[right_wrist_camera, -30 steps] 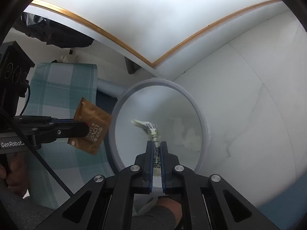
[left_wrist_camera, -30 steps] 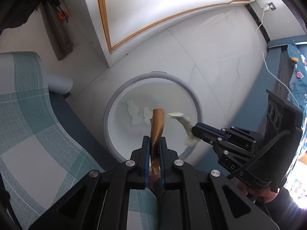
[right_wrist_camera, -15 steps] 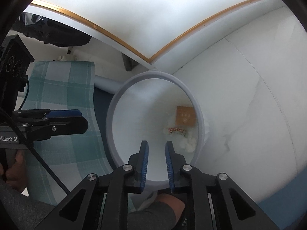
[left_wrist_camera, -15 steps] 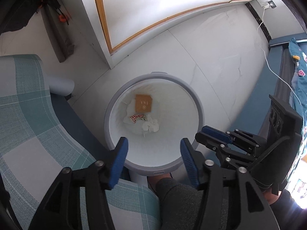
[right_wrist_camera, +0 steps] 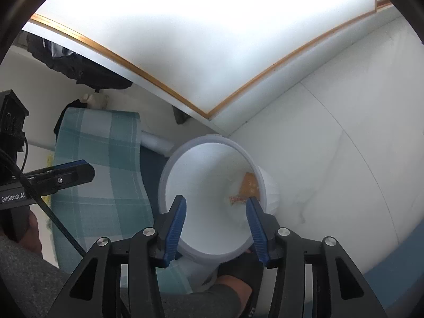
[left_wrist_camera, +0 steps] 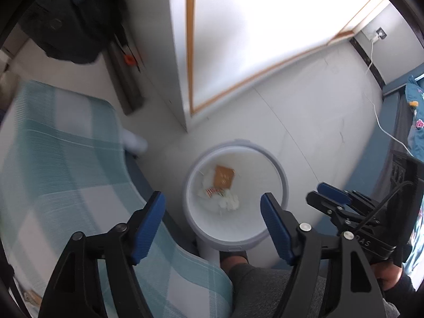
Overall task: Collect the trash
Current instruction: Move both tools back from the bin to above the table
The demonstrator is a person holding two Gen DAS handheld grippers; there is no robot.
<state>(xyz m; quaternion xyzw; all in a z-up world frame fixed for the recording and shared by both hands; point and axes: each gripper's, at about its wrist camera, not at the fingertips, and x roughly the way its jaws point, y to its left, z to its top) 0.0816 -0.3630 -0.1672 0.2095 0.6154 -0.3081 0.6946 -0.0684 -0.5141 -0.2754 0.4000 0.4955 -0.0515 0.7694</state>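
Observation:
A white round bin (left_wrist_camera: 281, 175) stands on the floor below both grippers; it also shows in the right wrist view (right_wrist_camera: 169, 175). At its bottom lie an orange-brown wrapper (left_wrist_camera: 224, 176), a red-and-white wrapper (left_wrist_camera: 213, 191) and white crumpled paper (left_wrist_camera: 229, 201). The orange-brown wrapper (right_wrist_camera: 249, 184) and the red-and-white one (right_wrist_camera: 237, 199) show in the right wrist view too. My left gripper (left_wrist_camera: 213, 209) is open wide and empty above the bin. My right gripper (right_wrist_camera: 216, 212) is open and empty above the bin's near rim; it shows from the side in the left wrist view (left_wrist_camera: 331, 198).
A teal-and-white checked cushion (left_wrist_camera: 66, 175) lies left of the bin, seen also in the right wrist view (right_wrist_camera: 103, 169). A white wall panel with a wooden edge (left_wrist_camera: 190, 53) stands behind. A white cable (left_wrist_camera: 381, 124) runs along the floor at right. A knee (left_wrist_camera: 265, 286) is below.
Both grippers let go of their wrappers, which dropped into the bin. Both have since opened wider and pulled back higher above the bin.

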